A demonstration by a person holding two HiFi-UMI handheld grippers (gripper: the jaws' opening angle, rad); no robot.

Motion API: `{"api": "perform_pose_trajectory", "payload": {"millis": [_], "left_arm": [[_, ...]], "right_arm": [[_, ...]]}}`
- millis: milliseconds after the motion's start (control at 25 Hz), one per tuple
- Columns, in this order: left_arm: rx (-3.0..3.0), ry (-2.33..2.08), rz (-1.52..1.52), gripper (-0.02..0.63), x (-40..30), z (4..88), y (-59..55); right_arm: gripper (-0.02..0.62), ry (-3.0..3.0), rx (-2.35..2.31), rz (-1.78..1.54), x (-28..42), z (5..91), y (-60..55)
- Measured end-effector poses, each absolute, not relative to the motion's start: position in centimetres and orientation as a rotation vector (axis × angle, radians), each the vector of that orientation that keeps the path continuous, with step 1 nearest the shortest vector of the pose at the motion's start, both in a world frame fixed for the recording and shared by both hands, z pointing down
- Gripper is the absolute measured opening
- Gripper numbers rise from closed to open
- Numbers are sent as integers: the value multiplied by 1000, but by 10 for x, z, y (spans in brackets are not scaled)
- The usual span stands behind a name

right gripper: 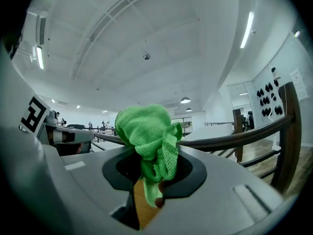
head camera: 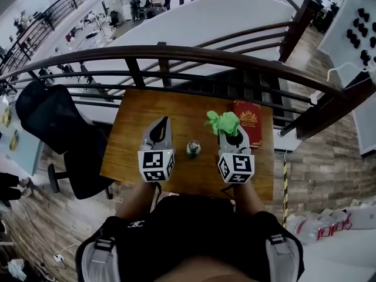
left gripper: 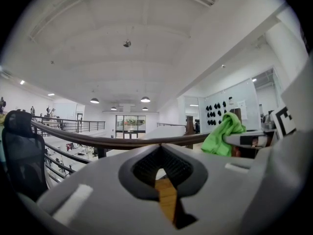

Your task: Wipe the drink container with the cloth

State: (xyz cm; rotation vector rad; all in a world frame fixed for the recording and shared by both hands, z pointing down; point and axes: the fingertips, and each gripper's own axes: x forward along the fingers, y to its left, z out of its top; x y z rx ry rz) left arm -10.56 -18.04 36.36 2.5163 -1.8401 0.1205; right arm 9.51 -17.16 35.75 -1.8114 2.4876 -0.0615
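Gripping the green cloth [right gripper: 146,126] in the right gripper [right gripper: 148,180], jaws pinched on a bunched fold, with most of the fabric puffing out above and ahead of them. Carrying nothing in the left gripper [left gripper: 162,155]: jaws pressed together, with only a sliver of the wooden table [head camera: 176,107] showing through the slot beneath.

Reads as the approach step, cloth in hand and wiping not yet begun. Leaves the drink container [head camera: 193,148], a small can seen from above, standing upright on the table between the two grippers and touched by neither. Holds the cloth beyond the container and to its right, clear of it.

Calls next, by judgement, for drawing the right gripper back toward the container and lowering it until the loose bulk of the cloth, not the hard jaw tips, meets the top or side. Probably calls too for opening the left gripper and closing it round the container to steady it. A small, light can would likely slide or tip under a one-sided rub.

Beyond the container and to its right, just past the cloth: a red box [head camera: 248,122] lying flat, near enough to be nudged by a wide sweep. Farther beyond the container: a dark railing [head camera: 176,54] along the table's far edge, with an open lower floor past it. Well to the container's left, off the table: a black office chair [head camera: 53,119]. Seeing no obstacle on the tabletop between cloth and container.
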Motion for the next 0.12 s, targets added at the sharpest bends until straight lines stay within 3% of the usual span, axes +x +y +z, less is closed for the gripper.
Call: {"api": "perform_pose_trajectory", "payload": {"millis": [120], "left_arm": [[2505,-1843,128,52,-108,361,-179]], "right_arm": [[97,2483,-1811,-58,93,356,-168]]}}
